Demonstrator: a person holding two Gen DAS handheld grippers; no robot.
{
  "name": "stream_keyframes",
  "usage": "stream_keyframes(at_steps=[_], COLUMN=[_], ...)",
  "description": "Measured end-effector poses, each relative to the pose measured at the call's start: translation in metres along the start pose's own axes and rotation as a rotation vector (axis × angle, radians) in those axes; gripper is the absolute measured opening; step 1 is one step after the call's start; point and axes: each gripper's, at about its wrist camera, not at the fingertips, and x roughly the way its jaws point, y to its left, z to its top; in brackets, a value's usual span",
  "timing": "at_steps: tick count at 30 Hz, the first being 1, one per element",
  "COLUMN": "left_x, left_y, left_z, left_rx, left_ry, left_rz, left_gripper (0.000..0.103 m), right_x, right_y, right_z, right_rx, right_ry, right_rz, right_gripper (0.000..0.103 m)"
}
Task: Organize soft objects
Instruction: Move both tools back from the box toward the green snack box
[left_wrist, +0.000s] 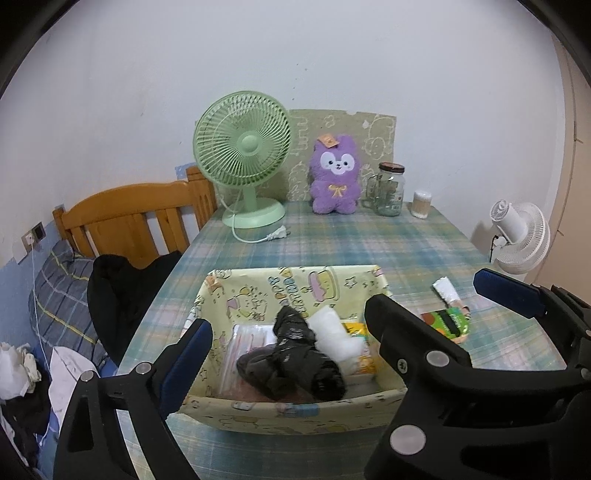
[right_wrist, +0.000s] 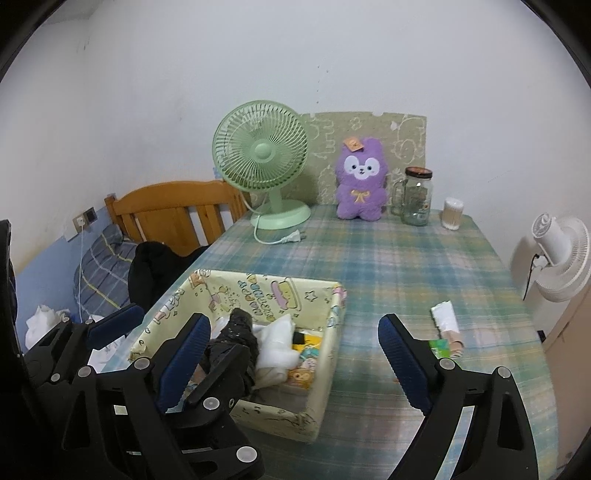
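box (left_wrist: 295, 406): yellow cartoon print, on table | black bag (left_wrist: 291, 354), white wad (left_wrist: 334, 334): inside | tissue packs (left_wrist: 448, 321): beside it

wall (left_wrist: 258, 55): plain white | wooden headboard (left_wrist: 133, 214): left of table | tablecloth (left_wrist: 369, 240): plaid, possibly vinyl

A table covered in a blue-green plaid cloth (right_wrist: 406, 266) carries a yellow cartoon-print box (right_wrist: 325, 354), a green desk fan (right_wrist: 262, 162), a purple plush (right_wrist: 360, 181), a glass jar (right_wrist: 415, 195), a cotton-swab container (right_wrist: 452, 213), a white tube (right_wrist: 447, 319) and a green packet (left_wrist: 448, 323).
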Motion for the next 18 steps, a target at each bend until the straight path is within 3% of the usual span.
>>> stream_keyframes(at_steps=[18], left_x=[-0.033], left_y=[-0.055], left_z=[0.014], left_rx=[0.04], left_ry=[-0.067], left_rz=[-0.045], left_gripper=[0.102], right_x=[-0.048], right_y=[-0.044], right_z=[0.004], right_rx=[0.035], right_ry=[-0.063], right_rz=[0.004], right_gripper=[0.103])
